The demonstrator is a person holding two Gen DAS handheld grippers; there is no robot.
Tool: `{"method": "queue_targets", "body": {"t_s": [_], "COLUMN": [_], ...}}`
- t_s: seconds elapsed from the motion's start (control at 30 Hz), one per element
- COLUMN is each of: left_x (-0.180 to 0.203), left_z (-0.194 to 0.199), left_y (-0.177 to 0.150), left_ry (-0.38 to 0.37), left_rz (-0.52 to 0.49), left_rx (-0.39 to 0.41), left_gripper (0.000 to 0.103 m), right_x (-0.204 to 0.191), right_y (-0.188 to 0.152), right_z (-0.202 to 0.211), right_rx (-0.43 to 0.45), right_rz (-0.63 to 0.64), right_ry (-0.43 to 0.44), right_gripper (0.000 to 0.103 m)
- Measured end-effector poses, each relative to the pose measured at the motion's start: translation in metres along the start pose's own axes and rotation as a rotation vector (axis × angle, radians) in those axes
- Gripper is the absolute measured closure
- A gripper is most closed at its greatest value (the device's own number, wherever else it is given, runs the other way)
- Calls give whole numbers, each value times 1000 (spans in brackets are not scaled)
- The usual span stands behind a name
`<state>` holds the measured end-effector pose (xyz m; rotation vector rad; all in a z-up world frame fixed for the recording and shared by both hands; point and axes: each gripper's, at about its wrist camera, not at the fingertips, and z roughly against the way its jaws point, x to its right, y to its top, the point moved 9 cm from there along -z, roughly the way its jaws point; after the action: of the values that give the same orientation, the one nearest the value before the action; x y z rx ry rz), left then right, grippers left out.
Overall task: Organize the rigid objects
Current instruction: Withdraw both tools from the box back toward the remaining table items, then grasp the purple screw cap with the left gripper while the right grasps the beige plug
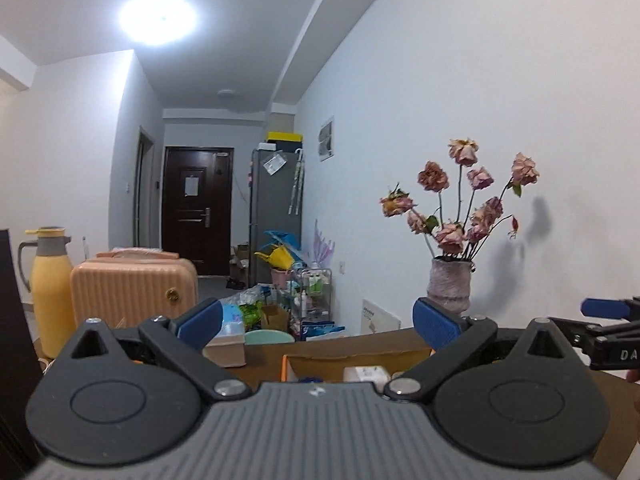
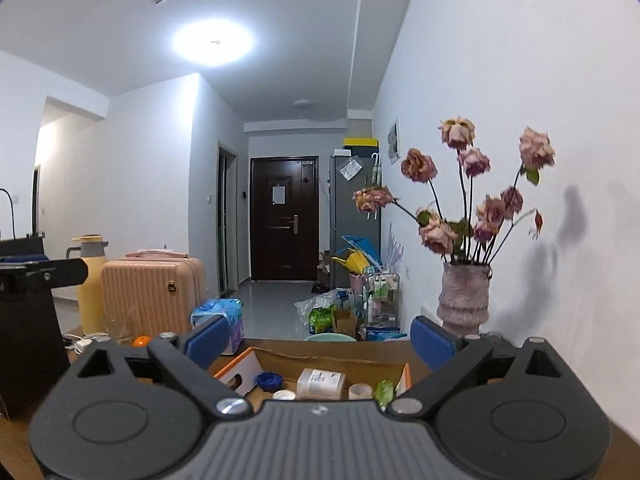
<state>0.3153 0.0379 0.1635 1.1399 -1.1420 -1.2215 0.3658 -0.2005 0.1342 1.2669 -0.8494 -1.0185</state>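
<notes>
An open cardboard box (image 2: 332,354) sits on the wooden table in front of both grippers. In the right wrist view it holds a white jar (image 2: 321,383), a blue lid (image 2: 269,381), a small white cap (image 2: 284,395), a tape roll (image 2: 360,390) and a green item (image 2: 385,391). The box also shows in the left wrist view (image 1: 352,354), mostly hidden. My left gripper (image 1: 318,322) is open and empty above the box's near side. My right gripper (image 2: 320,340) is open and empty, also above the box. The right gripper shows at the left view's right edge (image 1: 608,322).
A vase of dried roses (image 2: 464,296) stands against the wall at the right. A peach suitcase (image 2: 152,296), a yellow thermos (image 2: 91,280), a tissue pack (image 2: 224,312), a glass (image 2: 120,330) and an orange ball (image 2: 141,341) are at the left. A black object (image 2: 28,320) stands at far left.
</notes>
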Motion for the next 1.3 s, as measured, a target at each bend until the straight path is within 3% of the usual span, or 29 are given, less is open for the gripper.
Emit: {"method": "queue_targets", "body": {"t_s": [0.1,0.37,0.6,0.67,0.83,1.0,1.17,1.3], "left_x": [-4,-7,-15,-14,-4,16,28,36], "left_z": [9,78,129,139,158,151,119,77], "left_y": [-17,-76,-136,-149,-157,-158,-173,-188], "left_ry": [3,0,-23,-38,-67,-87,-97,-139], "left_rz": [-17,-72,-50,-58,-65,-103,-102,-106], "left_rx": [-29,20,-104,-145,-154,-130,-185,-246], "left_gripper": [0,0,0,0,0,0,0,0], "right_x": [1,-11,-26,-34,-59,-63,-59,-51], "right_y": [-17,-75,-138,-152,-173,-178,-190,-198], "right_z": [9,57,105,119,151,149,127,92], "right_rx": [7,-8,-113,-132,-140,-149,-203,-262], "right_rz": [1,47,-48,-37,60,63,24,-4], "right_ry": [-16,-40,-48,-63,-60,-45,1,25], "right_gripper": [6,6,4,4,4,7,13,29]}}
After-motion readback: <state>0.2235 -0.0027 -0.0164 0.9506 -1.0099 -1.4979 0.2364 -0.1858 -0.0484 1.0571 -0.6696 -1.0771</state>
